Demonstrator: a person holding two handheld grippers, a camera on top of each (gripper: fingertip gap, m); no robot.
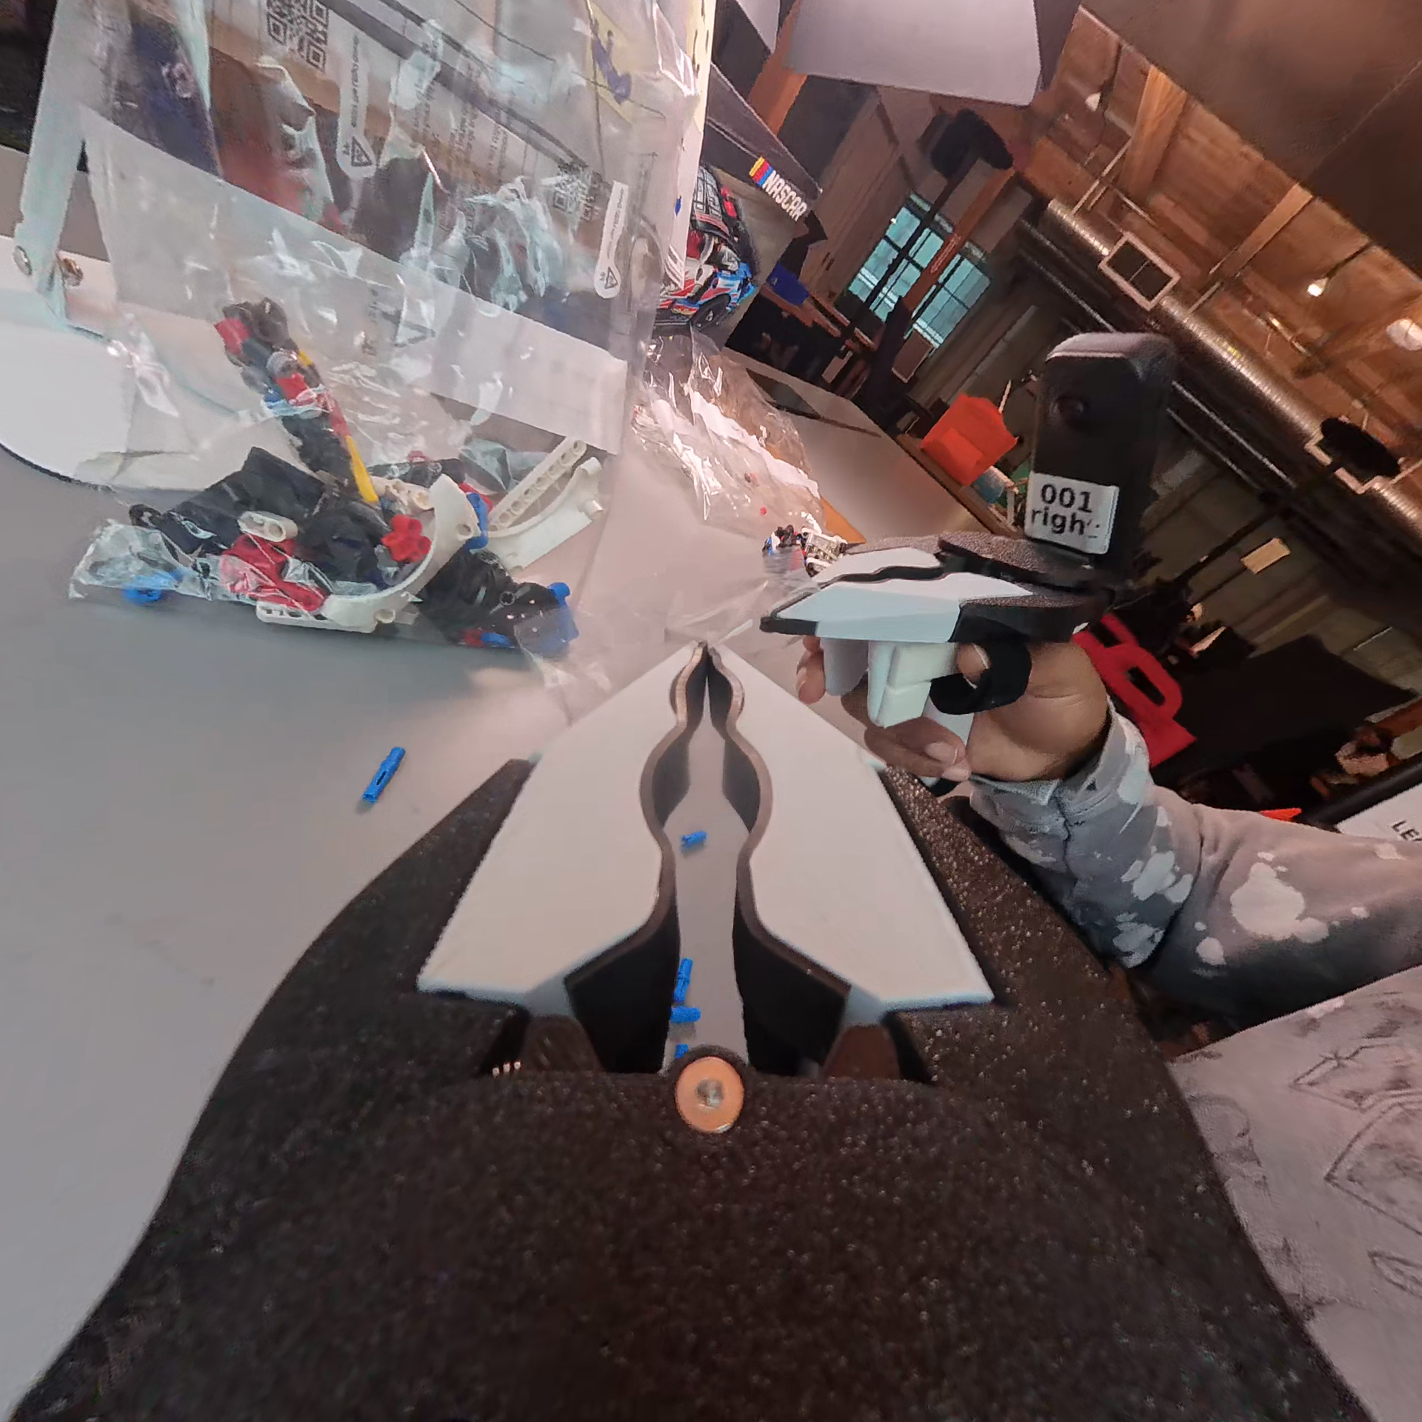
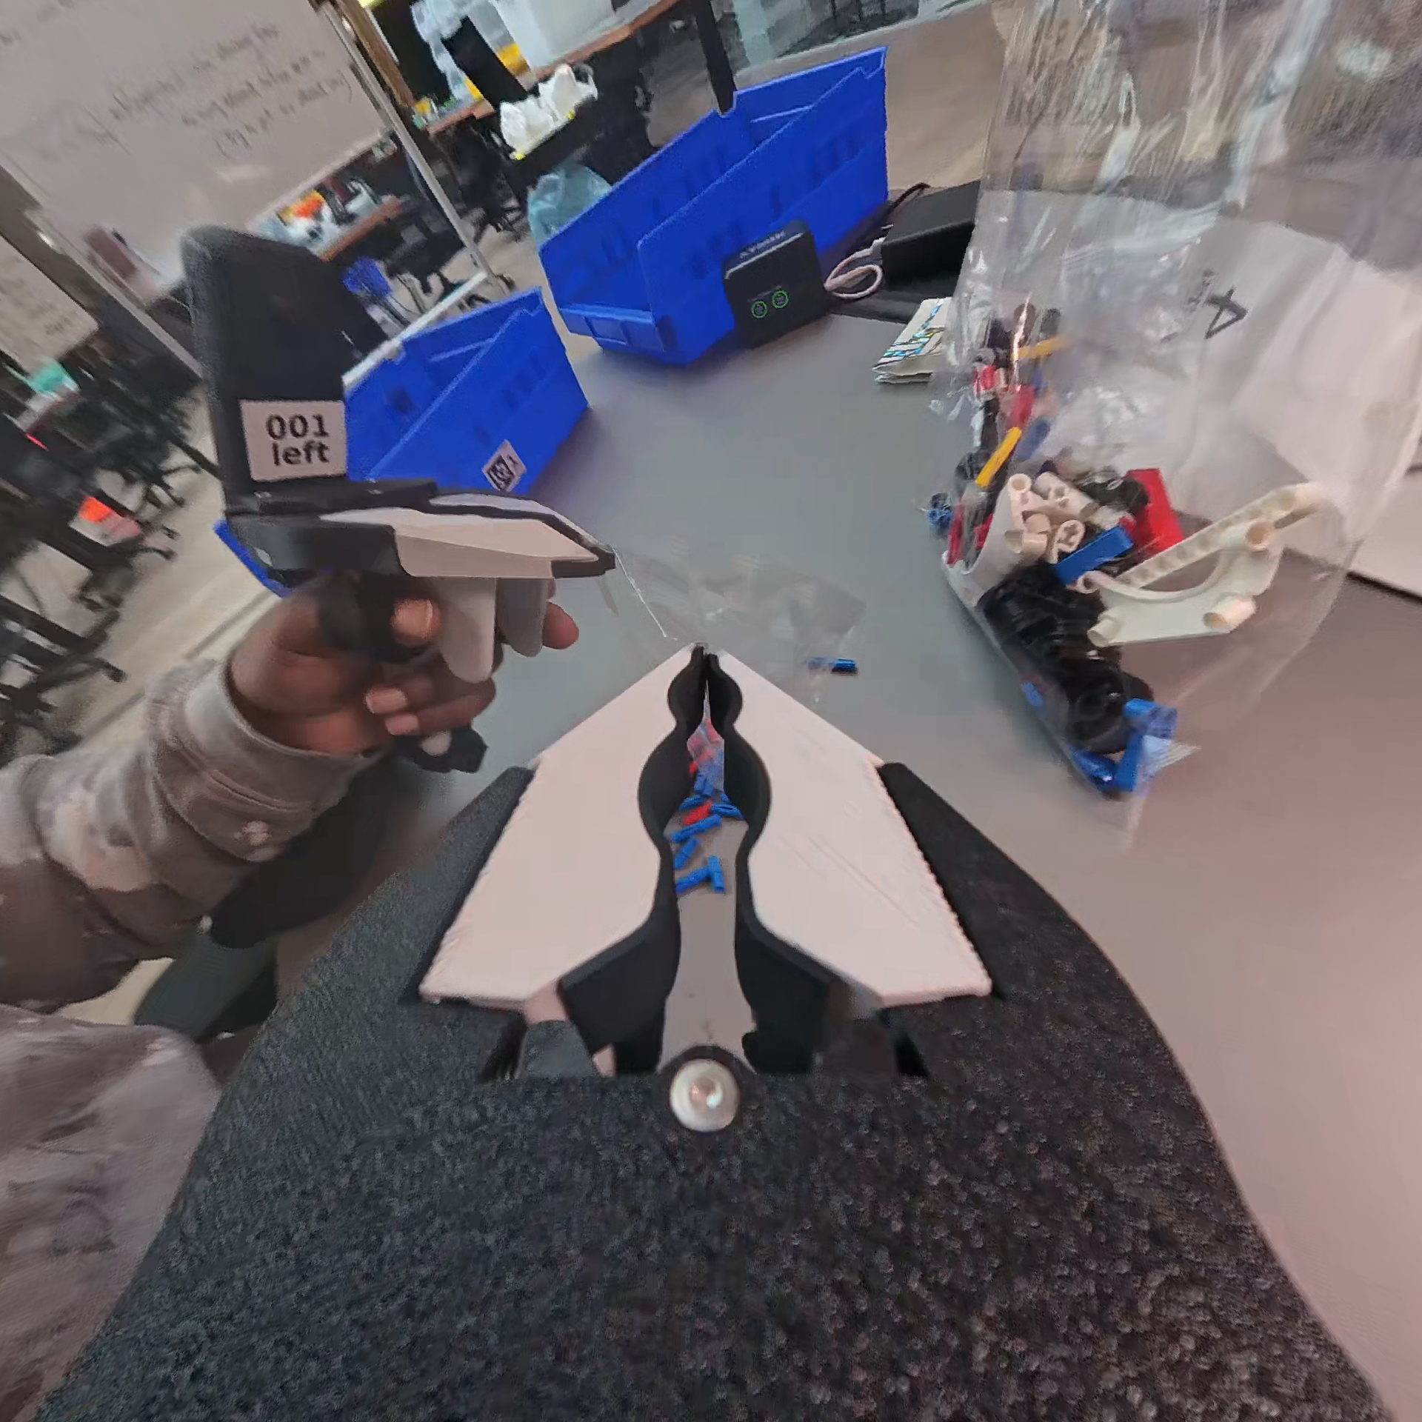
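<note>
My left gripper (image 1: 704, 652) and right gripper (image 1: 769, 625) are both shut and meet tip to tip above the grey table (image 1: 192, 846). Each pinches an edge of a small clear plastic bag (image 2: 739, 608) that stretches between the left gripper (image 2: 608, 555) and the right gripper (image 2: 702, 652). Small blue and red pins (image 2: 696, 835) lie loose on the table under the right gripper. More blue pins (image 1: 382, 773) lie under and beside the left gripper. A large clear bag of building-toy parts (image 1: 346, 531) lies beyond; it also shows in the right wrist view (image 2: 1077, 577).
Two blue bins (image 2: 723, 223) (image 2: 462, 400) and a black device (image 2: 773, 285) stand at the far side of the table. A folded booklet (image 2: 916, 338) lies near the big bag. A toy box with a race car picture (image 1: 716, 254) and another crumpled clear bag (image 1: 716, 438) lie behind. One gripper's finger ends stand about 6 centimetres off the other's.
</note>
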